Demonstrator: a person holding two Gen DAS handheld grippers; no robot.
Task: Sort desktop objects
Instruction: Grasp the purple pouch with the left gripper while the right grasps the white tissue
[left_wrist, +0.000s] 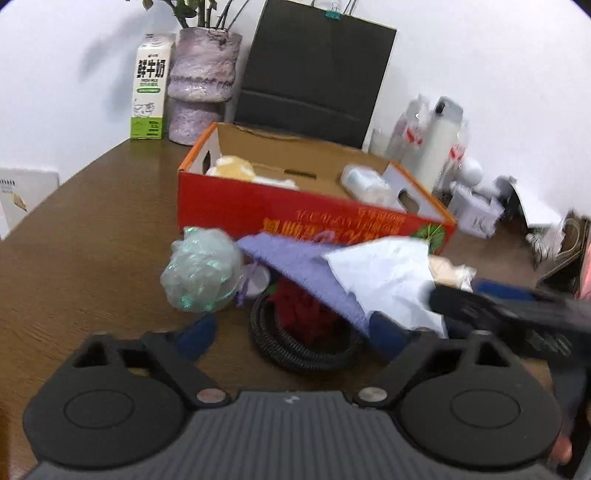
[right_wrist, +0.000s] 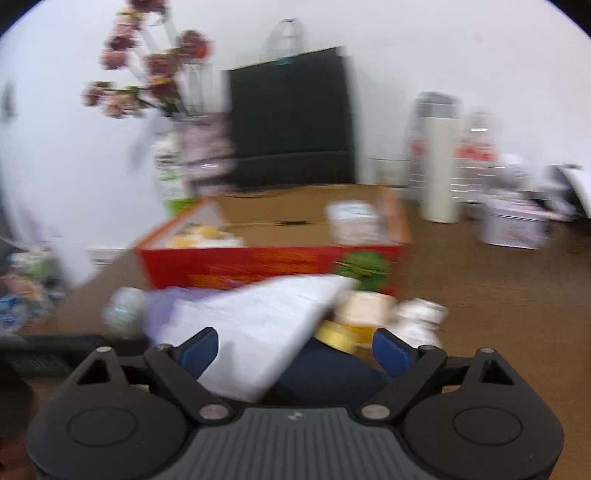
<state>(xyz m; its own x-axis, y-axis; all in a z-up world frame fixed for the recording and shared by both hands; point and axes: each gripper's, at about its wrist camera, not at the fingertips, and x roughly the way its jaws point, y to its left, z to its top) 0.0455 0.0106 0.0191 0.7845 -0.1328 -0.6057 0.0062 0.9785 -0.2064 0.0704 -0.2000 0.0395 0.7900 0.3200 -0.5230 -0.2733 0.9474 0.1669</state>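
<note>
A heap lies on the brown table in front of an open red cardboard box (left_wrist: 295, 210): a green mesh pouf (left_wrist: 201, 273), a purple cloth (left_wrist: 303, 266), a white sheet (left_wrist: 384, 273), a red tuft (left_wrist: 303, 310) and a black coiled cable (left_wrist: 295, 350). My left gripper (left_wrist: 291, 334) stands open around the cable and cloth edge, with no pad pressing. My right gripper (right_wrist: 295, 350) is open too, over the white sheet (right_wrist: 258, 325) and a dark blue thing (right_wrist: 325, 373). Beyond its right finger are a yellow tape roll (right_wrist: 336, 336) and a white bottle (right_wrist: 421, 321). This view is blurred.
Along the back wall stand a milk carton (left_wrist: 149, 88), a purple vase (left_wrist: 201, 81), a black paper bag (left_wrist: 314, 70) and a white flask (left_wrist: 436, 144). A small white box (left_wrist: 476, 210) sits right of the red box. The table (left_wrist: 92, 258) is bare at left.
</note>
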